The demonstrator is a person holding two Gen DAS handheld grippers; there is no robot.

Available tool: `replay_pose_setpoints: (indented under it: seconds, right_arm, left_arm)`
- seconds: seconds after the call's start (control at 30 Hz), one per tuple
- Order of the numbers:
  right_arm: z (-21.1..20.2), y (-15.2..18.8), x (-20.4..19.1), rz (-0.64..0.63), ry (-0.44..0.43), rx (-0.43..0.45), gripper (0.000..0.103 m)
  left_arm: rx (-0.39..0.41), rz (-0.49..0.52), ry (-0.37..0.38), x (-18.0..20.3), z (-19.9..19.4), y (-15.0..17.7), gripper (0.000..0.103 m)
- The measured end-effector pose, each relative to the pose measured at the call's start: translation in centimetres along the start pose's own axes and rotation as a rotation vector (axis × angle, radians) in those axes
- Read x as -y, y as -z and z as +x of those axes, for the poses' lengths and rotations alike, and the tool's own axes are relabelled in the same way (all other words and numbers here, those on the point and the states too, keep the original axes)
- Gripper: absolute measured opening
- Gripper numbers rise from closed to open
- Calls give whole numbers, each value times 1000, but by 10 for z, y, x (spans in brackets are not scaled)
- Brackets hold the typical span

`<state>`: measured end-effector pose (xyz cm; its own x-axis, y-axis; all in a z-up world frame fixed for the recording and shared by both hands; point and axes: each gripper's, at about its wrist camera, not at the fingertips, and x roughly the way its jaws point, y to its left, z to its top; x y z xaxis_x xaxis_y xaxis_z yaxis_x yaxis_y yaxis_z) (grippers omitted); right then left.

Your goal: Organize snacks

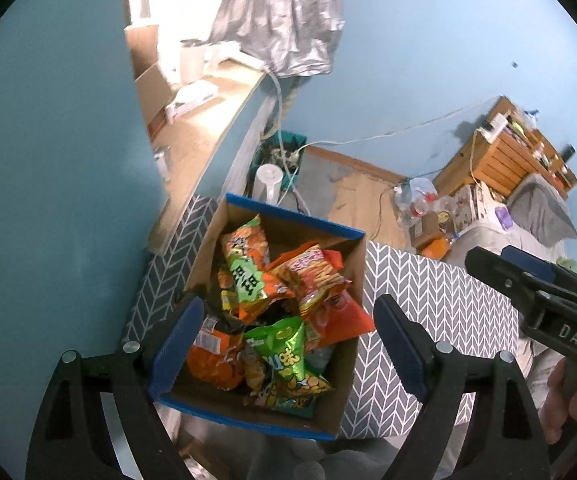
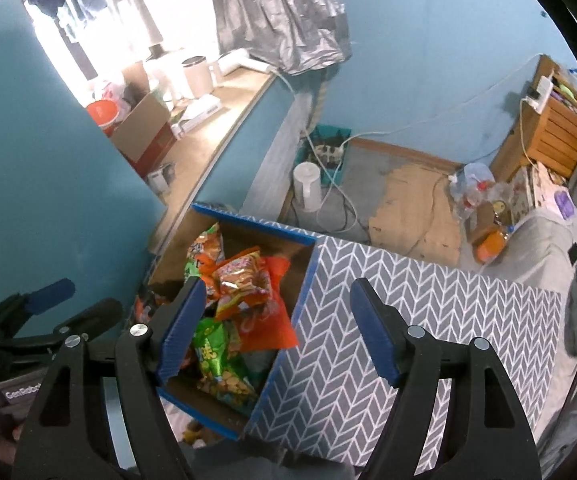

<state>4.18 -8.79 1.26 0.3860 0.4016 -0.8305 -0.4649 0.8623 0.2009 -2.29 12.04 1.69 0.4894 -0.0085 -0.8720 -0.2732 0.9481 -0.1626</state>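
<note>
A cardboard box (image 1: 288, 216) with a blue rim sits on a grey herringbone surface (image 1: 428, 292) and holds several snack bags, among them a green and orange bag (image 1: 248, 272), an orange-red bag (image 1: 320, 280) and a green bag (image 1: 288, 356). My left gripper (image 1: 288, 340) is open and empty, hovering above the box. My right gripper (image 2: 276, 332) is open and empty above the box's right wall (image 2: 288, 320); the same box (image 2: 256, 228) and bags (image 2: 244, 284) show below it. The right gripper also shows in the left wrist view (image 1: 536, 296).
A blue wall stands close on the left (image 1: 48, 160). Behind the box are a white jug (image 1: 266, 180), cables and a teal bin (image 1: 280, 152) on the floor. A wooden shelf (image 1: 500, 152), clutter and a grey bed (image 2: 548, 248) lie at the right.
</note>
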Motion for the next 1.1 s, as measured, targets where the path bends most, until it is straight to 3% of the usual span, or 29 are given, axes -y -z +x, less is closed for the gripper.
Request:
replay_pose_setpoints:
  seconds: [0.4, 1.1]
  right_arm:
    - [-15, 11, 19, 67, 18, 6, 74]
    - [-22, 12, 25, 61, 22, 12, 74]
  left_arm:
    - [62, 105, -33, 31, -17, -2, 88]
    - [68, 69, -40, 40, -22, -6, 88]
